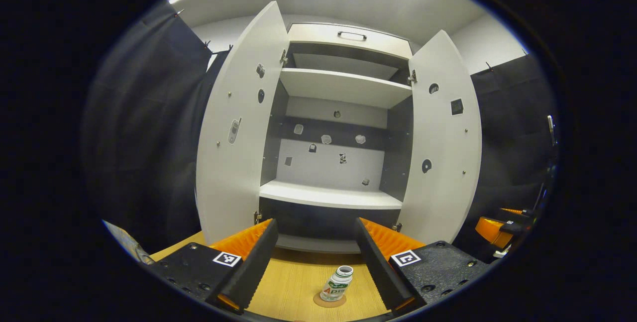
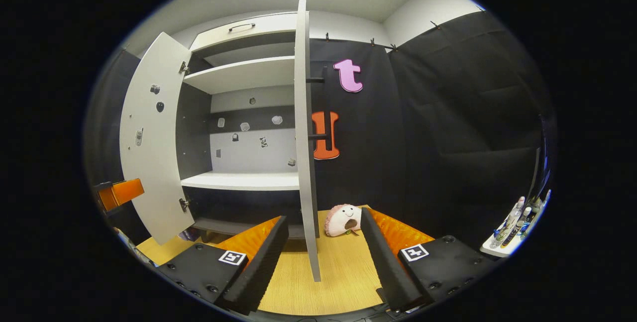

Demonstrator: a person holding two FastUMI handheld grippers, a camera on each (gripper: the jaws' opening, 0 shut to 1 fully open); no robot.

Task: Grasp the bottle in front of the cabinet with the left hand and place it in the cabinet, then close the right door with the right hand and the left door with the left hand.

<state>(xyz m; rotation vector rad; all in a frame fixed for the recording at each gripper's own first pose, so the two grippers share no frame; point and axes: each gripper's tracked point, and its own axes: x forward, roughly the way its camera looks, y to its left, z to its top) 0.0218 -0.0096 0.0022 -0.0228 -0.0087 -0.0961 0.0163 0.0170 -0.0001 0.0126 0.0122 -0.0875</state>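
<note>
A small white bottle (image 1: 337,283) with a green label stands upright on a round mat on the wooden table (image 1: 293,282), in front of the cabinet (image 1: 343,85). My left gripper (image 1: 316,222) is open; the bottle sits low between its fingers, nearer the right one, touching neither. Both cabinet doors stand open: the left door (image 1: 234,128) and the right door (image 1: 443,138). The middle shelf (image 1: 328,195) is bare. In the right gripper view my right gripper (image 2: 324,215) is open, with the right door (image 2: 304,138) edge-on between its fingers and the left door (image 2: 154,148) farther left.
A pink-and-white plush toy (image 2: 343,220) lies on the table just right of the right door. A white tray of pens (image 2: 512,227) sits at the far right. The other gripper shows at the edge of each view, the right one (image 1: 497,227) and the left one (image 2: 119,192).
</note>
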